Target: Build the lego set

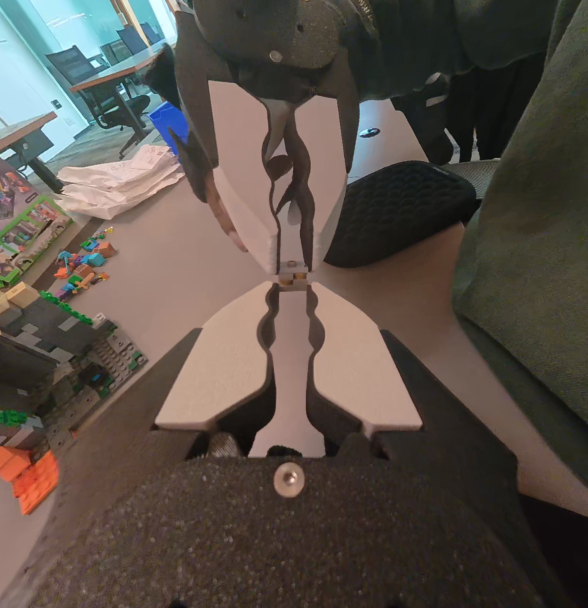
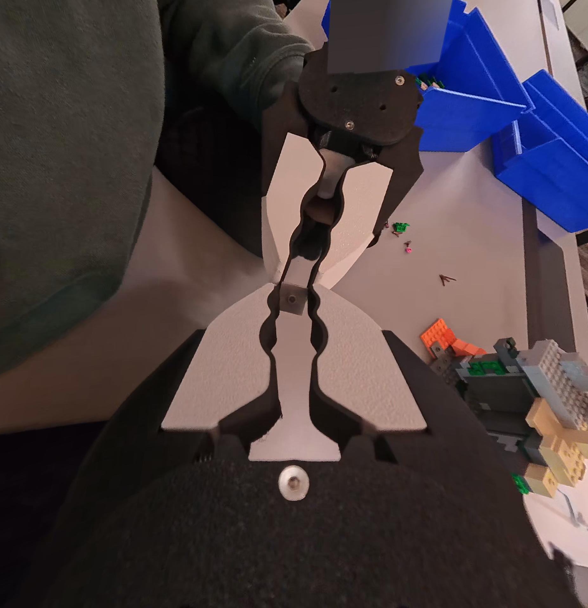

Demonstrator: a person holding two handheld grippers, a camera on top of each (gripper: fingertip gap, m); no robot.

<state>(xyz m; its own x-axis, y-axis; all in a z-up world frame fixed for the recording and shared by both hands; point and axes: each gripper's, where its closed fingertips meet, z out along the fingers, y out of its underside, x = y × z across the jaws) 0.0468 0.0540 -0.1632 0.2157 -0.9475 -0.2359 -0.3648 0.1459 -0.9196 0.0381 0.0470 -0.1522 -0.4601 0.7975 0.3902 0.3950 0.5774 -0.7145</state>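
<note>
A small grey lego assembly (image 1: 292, 278) with tan studs hangs between the two grippers, above the grey table (image 1: 161, 250). My left gripper (image 1: 292, 289) closes on its lower part from below in the left wrist view. My right gripper (image 1: 292, 263) comes in from above, tip to tip, and closes on its upper grey part. In the right wrist view the grey piece (image 2: 292, 301) sits between my right gripper's (image 2: 292, 296) tips, with the left gripper (image 2: 297, 279) opposite. The partly built grey and green lego model (image 1: 56, 329) stands at the left, and it also shows in the right wrist view (image 2: 516, 388).
Loose coloured bricks (image 1: 85, 263), the set's box (image 1: 19, 230) and white paper bags (image 1: 121, 177) lie at the left. Orange pieces (image 1: 26, 473) sit by the model. A black cushion (image 1: 398, 210) lies behind the grippers. Blue bins (image 2: 483, 108) stand at the back right. A green sleeve (image 2: 56, 164) fills the left. Less than 4 cm separates the two grippers' tips.
</note>
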